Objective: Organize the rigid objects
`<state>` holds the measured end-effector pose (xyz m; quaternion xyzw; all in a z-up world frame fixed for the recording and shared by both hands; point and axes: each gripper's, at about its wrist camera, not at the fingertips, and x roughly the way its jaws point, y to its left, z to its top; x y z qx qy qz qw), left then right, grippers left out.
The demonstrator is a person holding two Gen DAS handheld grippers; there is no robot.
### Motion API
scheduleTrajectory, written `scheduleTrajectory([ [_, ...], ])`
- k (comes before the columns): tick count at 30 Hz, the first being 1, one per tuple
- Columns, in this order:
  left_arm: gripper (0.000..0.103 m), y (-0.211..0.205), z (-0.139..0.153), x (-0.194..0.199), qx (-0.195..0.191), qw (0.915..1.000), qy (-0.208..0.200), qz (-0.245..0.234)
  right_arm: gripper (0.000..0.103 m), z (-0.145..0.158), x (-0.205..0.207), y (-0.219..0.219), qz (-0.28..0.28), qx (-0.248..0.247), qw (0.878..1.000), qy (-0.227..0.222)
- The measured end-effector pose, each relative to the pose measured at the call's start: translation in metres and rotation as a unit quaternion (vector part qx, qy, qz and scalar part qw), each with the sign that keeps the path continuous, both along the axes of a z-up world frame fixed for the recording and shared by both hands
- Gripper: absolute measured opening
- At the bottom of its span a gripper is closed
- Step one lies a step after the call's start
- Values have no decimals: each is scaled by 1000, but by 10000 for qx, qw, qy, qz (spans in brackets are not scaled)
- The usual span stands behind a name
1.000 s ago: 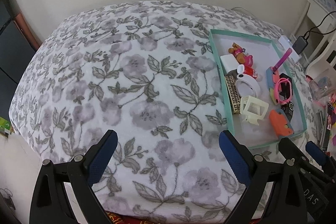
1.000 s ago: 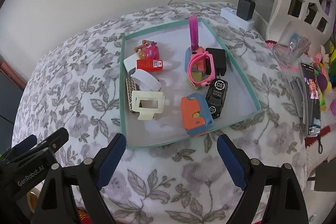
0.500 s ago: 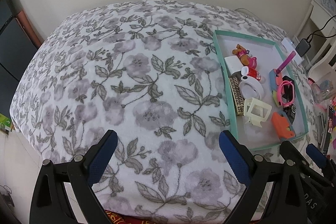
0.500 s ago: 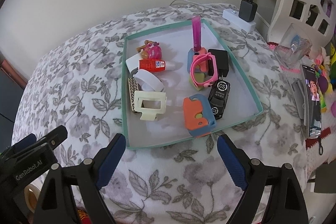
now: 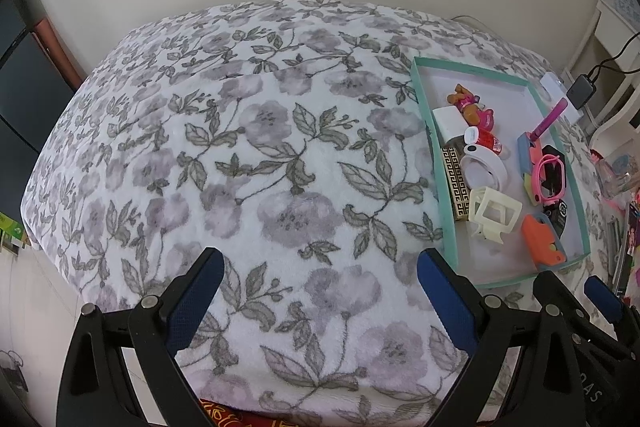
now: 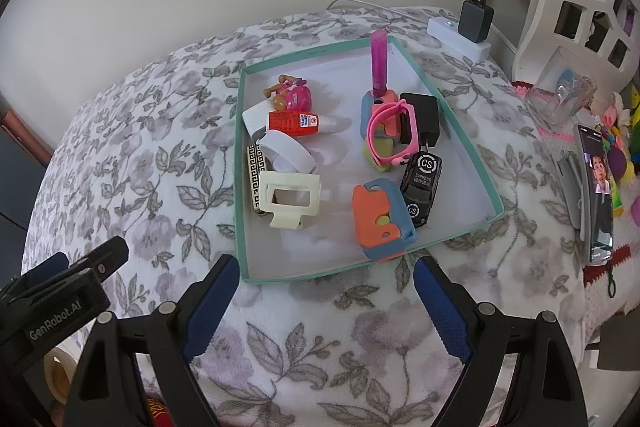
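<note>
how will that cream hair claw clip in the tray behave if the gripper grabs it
The cream claw clip looks like hard, hollow plastic, so probably stiff and light. Its open frame may snag a finger. It leans on the patterned box, so it may tip when nudged.

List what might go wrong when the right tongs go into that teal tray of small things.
1. The orange and blue block touches the black toy car, so the right tongs, now open and empty, may nudge or catch both.
2. The pink watch strap loops over neighbouring pieces and could drag them.
3. The teal tray sits on a soft floral blanket and may tip if pressed.
</note>
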<state>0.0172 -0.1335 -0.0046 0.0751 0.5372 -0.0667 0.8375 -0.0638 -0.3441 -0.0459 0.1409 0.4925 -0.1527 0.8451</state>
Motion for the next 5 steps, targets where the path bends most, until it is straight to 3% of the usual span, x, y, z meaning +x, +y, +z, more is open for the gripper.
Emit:
scheduleTrajectory([
  [5,97,1,0,0,-8,10000,3,17,91,-1,0,0,1,14,10000,13],
])
